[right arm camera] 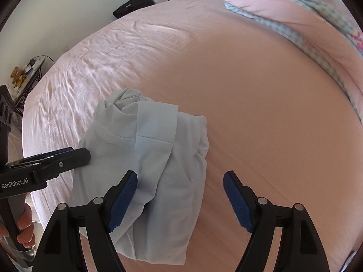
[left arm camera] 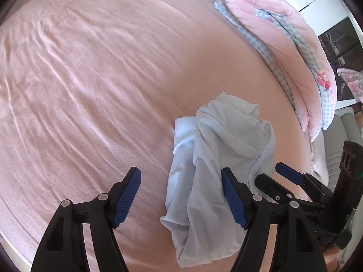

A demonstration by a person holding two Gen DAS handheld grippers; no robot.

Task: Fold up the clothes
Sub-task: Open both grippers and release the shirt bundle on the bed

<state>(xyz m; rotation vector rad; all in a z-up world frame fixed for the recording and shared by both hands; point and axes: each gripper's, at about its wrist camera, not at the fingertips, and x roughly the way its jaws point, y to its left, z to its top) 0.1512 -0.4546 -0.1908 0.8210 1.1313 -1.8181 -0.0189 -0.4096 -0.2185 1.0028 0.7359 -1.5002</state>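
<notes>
Pink bedsheet (left arm camera: 95,86) fills both views, rumpled on the far side and smooth nearer the folded pink-and-gingham quilt (left arm camera: 283,52) at the bed's edge. Your task thing, the pale blue garment (left arm camera: 217,158), lies bunched in a crumpled heap on the sheet, well short of that quilt. Your left gripper (left arm camera: 181,198) stands wide, nothing pinched; the garment's near end lies between its blue pads (left arm camera: 127,197) without being pressed. Your right gripper (right arm camera: 180,200) is wide too, and its left pad sits over the garment's near edge while the other hangs over bare sheet beside the garment. Neither one is holding cloth, so the heap is lying free. Reading the lie: the garment's long axis runs away from your fingers toward the far side of the bed, with a knotted lump at the far end and the loose, flatter end closest to you. Both grippers flank that near end, left one on the garment's left side, right one on its right; I'd call them about equally near. The coming move likely turns on finding a hem or corner there to spread it flat. Readable writing: "GenRobot.AI" in white on the left gripper's black body, seen from the right wrist, with a hand (right arm camera: 23,229) wrapped around its handle.
</notes>
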